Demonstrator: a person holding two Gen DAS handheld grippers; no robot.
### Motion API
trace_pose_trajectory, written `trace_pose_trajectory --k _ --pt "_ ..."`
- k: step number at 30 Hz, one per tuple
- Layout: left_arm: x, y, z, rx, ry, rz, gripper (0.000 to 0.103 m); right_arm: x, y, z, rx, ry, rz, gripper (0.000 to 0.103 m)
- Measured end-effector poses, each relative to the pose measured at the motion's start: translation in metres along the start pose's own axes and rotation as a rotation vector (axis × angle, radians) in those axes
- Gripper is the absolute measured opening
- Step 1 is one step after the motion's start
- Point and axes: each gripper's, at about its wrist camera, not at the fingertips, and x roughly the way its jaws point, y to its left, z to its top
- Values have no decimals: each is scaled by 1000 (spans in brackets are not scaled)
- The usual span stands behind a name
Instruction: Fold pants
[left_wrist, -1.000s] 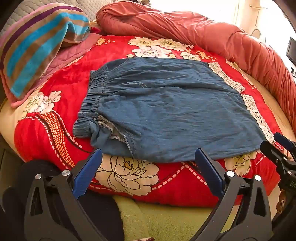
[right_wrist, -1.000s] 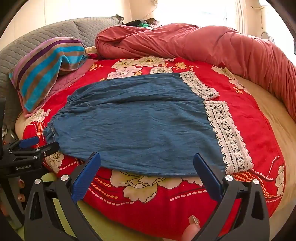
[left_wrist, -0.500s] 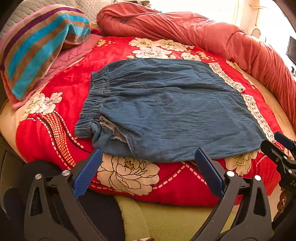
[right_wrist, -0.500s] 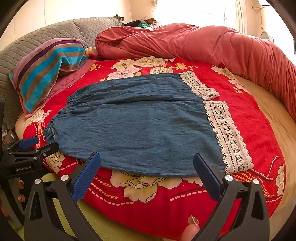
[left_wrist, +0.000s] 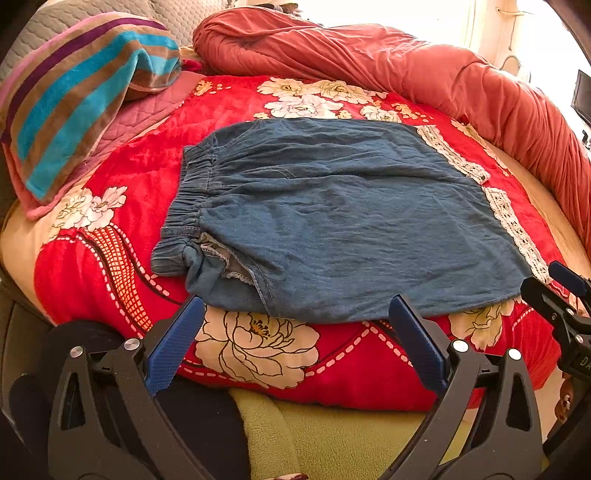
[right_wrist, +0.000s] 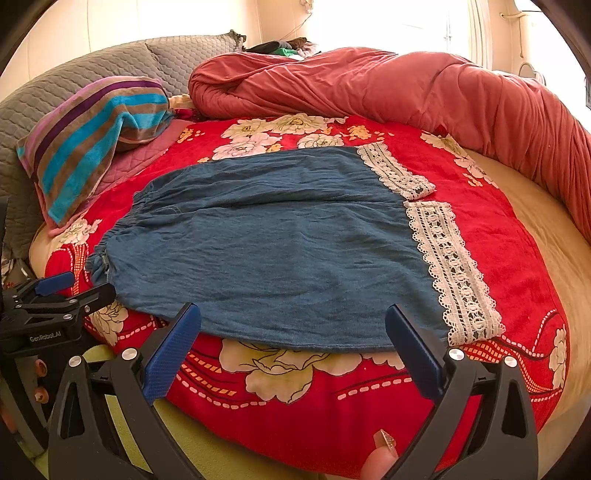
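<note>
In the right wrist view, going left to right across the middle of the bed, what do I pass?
Striped towel → elastic waistband of the denim pants → white lace hem trim → bare red floral blanket → beige sheet.

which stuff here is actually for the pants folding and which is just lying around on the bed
For the job: denim pants, left gripper, right gripper, both open and empty.

Just lying about: striped towel, rolled red duvet, grey quilted pillows.
</note>
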Motion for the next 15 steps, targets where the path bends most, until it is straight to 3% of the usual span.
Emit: trace_pose_trajectory --k 15 --pt "-3 0 1 7 -8 3 94 -2 -1 1 -2 -5 -1 99"
